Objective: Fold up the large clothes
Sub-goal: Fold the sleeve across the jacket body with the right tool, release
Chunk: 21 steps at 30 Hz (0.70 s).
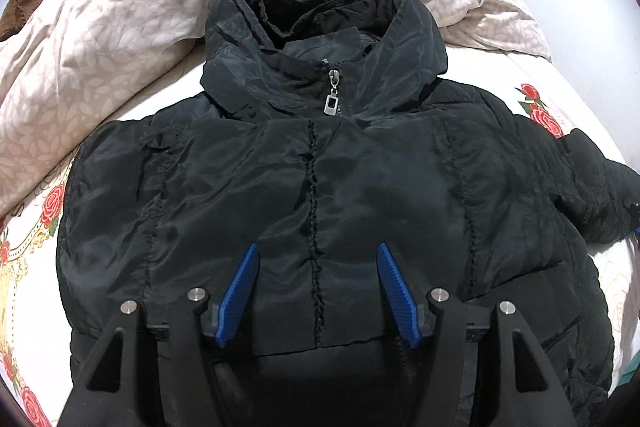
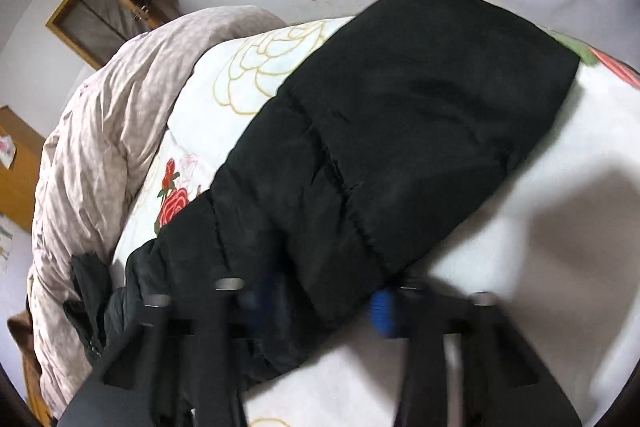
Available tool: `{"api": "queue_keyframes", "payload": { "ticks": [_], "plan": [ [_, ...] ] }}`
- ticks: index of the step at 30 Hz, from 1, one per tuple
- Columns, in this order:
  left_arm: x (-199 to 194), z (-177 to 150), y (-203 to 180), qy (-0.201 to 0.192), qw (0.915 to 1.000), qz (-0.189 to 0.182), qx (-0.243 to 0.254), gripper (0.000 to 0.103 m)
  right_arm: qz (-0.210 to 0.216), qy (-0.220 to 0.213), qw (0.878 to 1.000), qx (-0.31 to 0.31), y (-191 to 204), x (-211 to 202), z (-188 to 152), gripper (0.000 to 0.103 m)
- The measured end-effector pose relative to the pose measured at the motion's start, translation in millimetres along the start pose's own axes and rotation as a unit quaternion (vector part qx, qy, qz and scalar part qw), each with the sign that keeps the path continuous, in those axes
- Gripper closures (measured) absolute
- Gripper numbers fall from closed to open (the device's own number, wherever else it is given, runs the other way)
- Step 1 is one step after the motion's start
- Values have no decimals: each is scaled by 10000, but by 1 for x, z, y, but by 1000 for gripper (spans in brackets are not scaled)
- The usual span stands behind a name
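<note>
Jacket [image 1: 320,167] lies on the bed [image 1: 32,267]; left gripper [image 1: 318,267] spread above it, right gripper [image 2: 320,301] grasping its sleeve [image 2: 380,147].

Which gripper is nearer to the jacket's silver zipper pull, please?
Left. The left gripper hangs over the jacket's front, below the zipper pull; the right gripper is at a sleeve, with no zipper in view.

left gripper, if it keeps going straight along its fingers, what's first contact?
Most likely the black jacket: the left gripper stands open over its front panel, straddling the centre seam. Depth is unclear, so the gap can't be judged.
</note>
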<state>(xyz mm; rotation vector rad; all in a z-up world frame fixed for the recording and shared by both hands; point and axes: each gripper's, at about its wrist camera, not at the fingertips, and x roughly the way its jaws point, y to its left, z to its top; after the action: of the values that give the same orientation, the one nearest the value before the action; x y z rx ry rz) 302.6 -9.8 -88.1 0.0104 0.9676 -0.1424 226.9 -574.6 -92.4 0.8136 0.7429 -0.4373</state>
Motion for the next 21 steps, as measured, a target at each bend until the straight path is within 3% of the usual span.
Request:
{"api": "queue_keyframes", "payload": {
  "ticks": [3, 11, 16, 21],
  "plan": [
    [-7, 2, 2, 4, 10000, -41, -46, 39, -65, -3, 9998, -212, 13, -10, 5, 88],
    [-47, -1, 17, -167, 9995, -50, -254, 39, 299, -483, 9902, -1279, 99, -92, -3, 90],
    [-80, -7, 36, -327, 9983, -20, -477, 39, 927, -625, 9719, -2070, 175, -141, -30, 90],
    [-103, -15, 54, -417, 9972, 58, -622, 39, 1551, -275, 9454, -2853, 247, -155, -82, 90]
  ]
}}
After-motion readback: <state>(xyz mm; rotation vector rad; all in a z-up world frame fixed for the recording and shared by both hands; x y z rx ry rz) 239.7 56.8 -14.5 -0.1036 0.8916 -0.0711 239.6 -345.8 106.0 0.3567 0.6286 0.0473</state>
